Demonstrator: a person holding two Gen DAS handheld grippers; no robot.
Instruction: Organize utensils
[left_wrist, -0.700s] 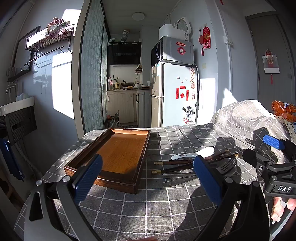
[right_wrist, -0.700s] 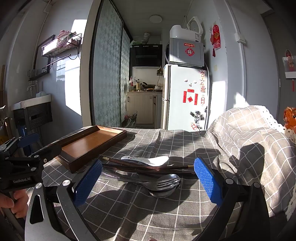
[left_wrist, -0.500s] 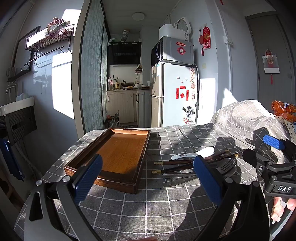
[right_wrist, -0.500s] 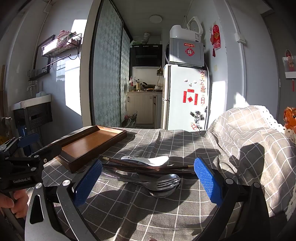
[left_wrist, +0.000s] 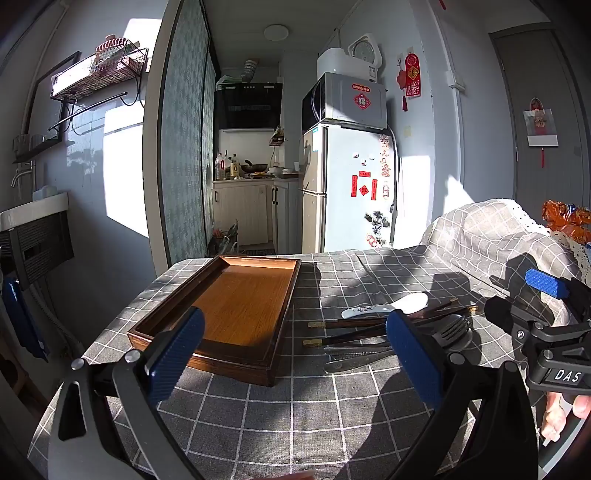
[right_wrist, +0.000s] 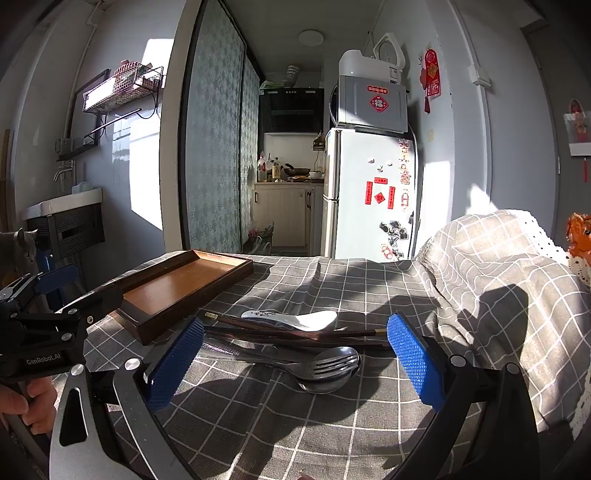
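A rectangular wooden tray with dark raised walls and an orange-brown floor (left_wrist: 236, 314) sits on the surface, which is covered by a grey cloth with a white grid (left_wrist: 295, 406). Nothing lies inside the tray; its floor shows bare wood from wall to wall.

All the utensils rest on the cloth just to the right of the tray, apart from its wall. A white ceramic soup spoon with a small dark pattern on its handle (right_wrist: 295, 319) lies farthest from the cameras, its bowl pointing right. Just in front of it lie dark wooden chopsticks with brass-coloured tips (right_wrist: 288, 332), stretched left to right and crossing at a shallow angle. Nearest the cameras, a silver metal fork (right_wrist: 328, 363) lies on top of a silver metal spoon (right_wrist: 328, 382), the tines over the spoon's bowl, both handles running left toward the tray.

The left gripper (left_wrist: 295, 358) hovers low over the near edge of the surface, its blue-padded jaws spread wide with nothing between them, facing the tray's near right corner. The right gripper (right_wrist: 295, 363) hovers in front of the utensils, its jaws likewise wide apart and empty, framing the fork and spoon without touching them.
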